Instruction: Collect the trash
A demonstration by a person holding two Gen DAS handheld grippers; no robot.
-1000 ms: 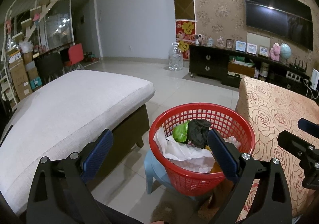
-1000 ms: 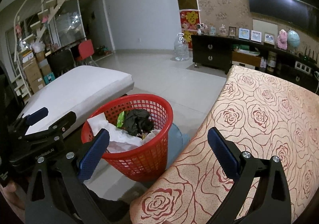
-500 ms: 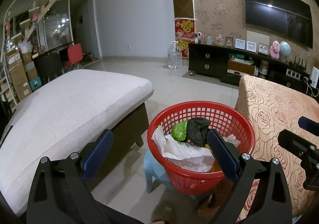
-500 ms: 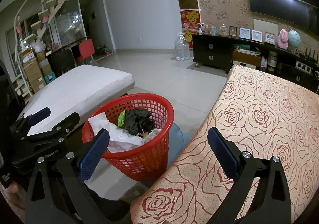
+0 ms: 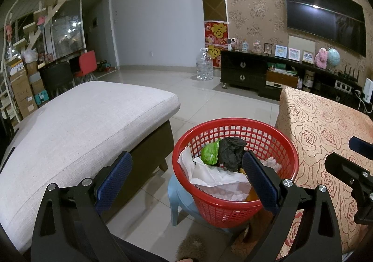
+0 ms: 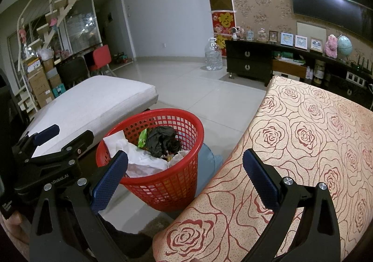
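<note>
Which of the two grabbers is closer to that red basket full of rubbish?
Left. The left gripper hangs open right over the near rim of the red basket; the right gripper, also open, sits off beside it, above the rose-patterned tabletop.

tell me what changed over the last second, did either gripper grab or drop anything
Almost nothing. Neither gripper took hold of or let go of anything: the left gripper and right gripper stay open and empty. Both views drift only very slightly. The red basket stays on the blue stool, with the white paper, green wrapper and black bag lying as before.
</note>
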